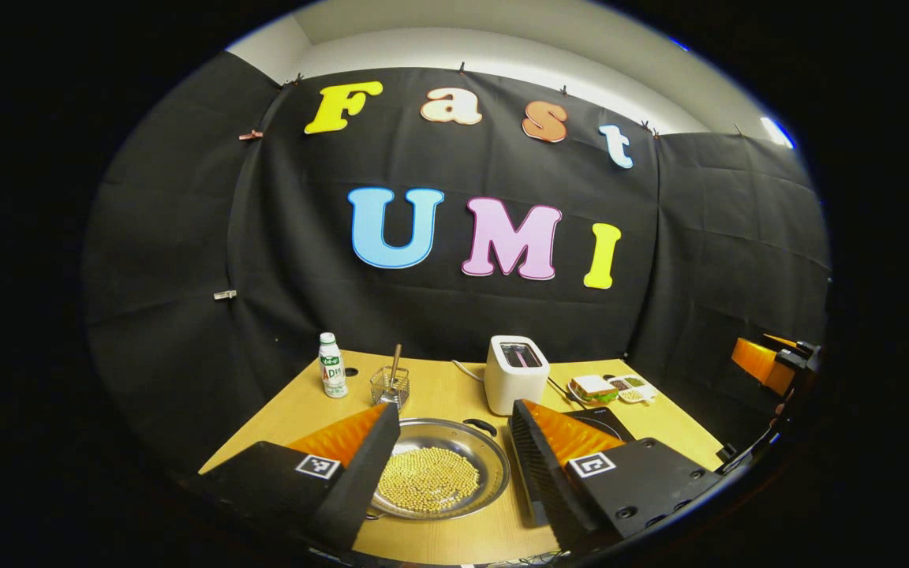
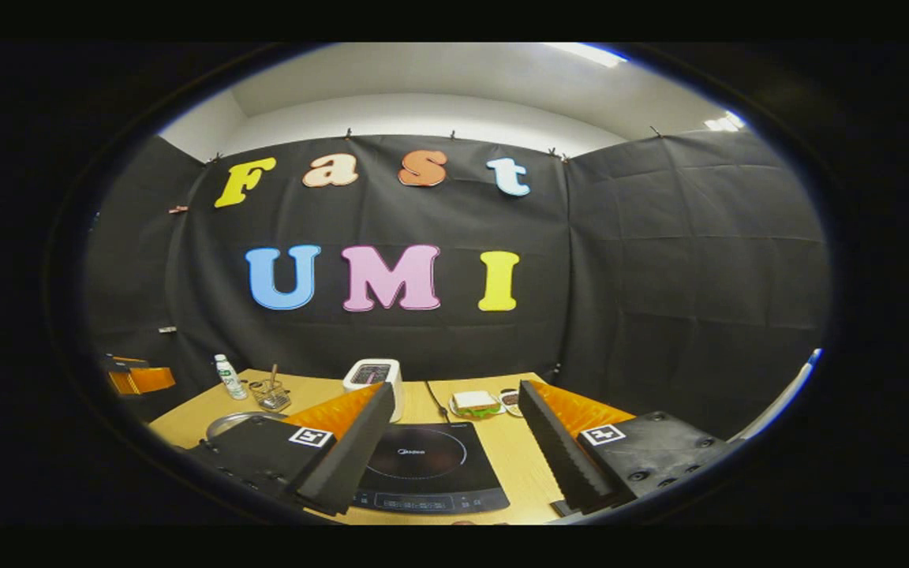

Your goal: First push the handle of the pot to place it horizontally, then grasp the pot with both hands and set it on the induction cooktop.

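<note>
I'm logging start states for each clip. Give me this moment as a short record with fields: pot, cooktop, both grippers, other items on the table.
pot: shallow metal pot holding yellow beans, on the wooden table; one dark handle at its far rim
cooktop: black induction cooktop, bare, to the right of the pot
left gripper: open, above the pot, touching nothing
right gripper: open, above the cooktop, touching nothing
other items: white toaster, bottle, wire basket, sandwich on a plate
</note>
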Demonstrator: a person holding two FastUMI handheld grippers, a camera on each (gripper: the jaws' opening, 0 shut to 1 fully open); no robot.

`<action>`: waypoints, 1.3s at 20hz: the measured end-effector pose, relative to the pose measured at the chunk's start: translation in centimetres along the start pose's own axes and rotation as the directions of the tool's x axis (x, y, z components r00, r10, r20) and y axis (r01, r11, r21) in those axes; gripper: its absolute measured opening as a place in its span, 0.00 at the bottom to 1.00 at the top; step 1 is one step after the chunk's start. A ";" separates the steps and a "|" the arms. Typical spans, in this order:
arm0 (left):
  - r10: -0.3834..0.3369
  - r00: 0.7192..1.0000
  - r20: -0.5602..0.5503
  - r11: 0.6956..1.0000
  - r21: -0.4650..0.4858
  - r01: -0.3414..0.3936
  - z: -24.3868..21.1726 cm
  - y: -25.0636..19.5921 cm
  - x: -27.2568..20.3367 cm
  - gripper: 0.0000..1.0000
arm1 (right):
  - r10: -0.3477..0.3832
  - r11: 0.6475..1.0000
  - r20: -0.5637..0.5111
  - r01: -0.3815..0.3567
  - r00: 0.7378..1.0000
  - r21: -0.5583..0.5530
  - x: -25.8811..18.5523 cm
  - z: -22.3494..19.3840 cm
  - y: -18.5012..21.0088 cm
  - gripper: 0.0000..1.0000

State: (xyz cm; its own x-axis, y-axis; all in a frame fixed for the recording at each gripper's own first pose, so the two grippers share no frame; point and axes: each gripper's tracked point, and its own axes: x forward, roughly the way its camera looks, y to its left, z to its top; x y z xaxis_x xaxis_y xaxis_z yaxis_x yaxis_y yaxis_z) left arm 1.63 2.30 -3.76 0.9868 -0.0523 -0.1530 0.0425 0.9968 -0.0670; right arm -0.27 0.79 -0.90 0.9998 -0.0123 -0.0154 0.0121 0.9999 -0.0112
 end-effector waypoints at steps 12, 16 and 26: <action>-0.067 0.987 -0.148 0.996 -0.067 0.057 -3.5 1.3 0.9 0.29 | 0.030 1.000 -0.036 -0.030 0.999 -0.009 0.2 -1.1 1.0 0.98; -0.045 0.976 -0.214 0.996 -0.090 0.026 -5.4 2.7 1.0 0.05 | 0.052 0.998 -0.064 -0.053 0.997 -0.017 0.9 -1.9 1.4 0.98; -0.032 0.930 -0.367 0.975 -0.218 -0.052 -10.1 2.4 1.7 0.05 | 0.150 0.988 -0.124 -0.153 0.981 -0.012 5.5 -4.7 0.7 0.98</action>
State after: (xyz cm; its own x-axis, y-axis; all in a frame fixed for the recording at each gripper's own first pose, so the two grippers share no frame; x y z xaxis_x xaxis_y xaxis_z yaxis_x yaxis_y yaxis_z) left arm 1.81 3.97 -14.12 0.8587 -0.1027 -0.5021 -0.0441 0.9613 -0.2721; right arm 5.21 1.36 -5.67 0.9805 0.1368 -0.1408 -0.1411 0.9898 -0.0209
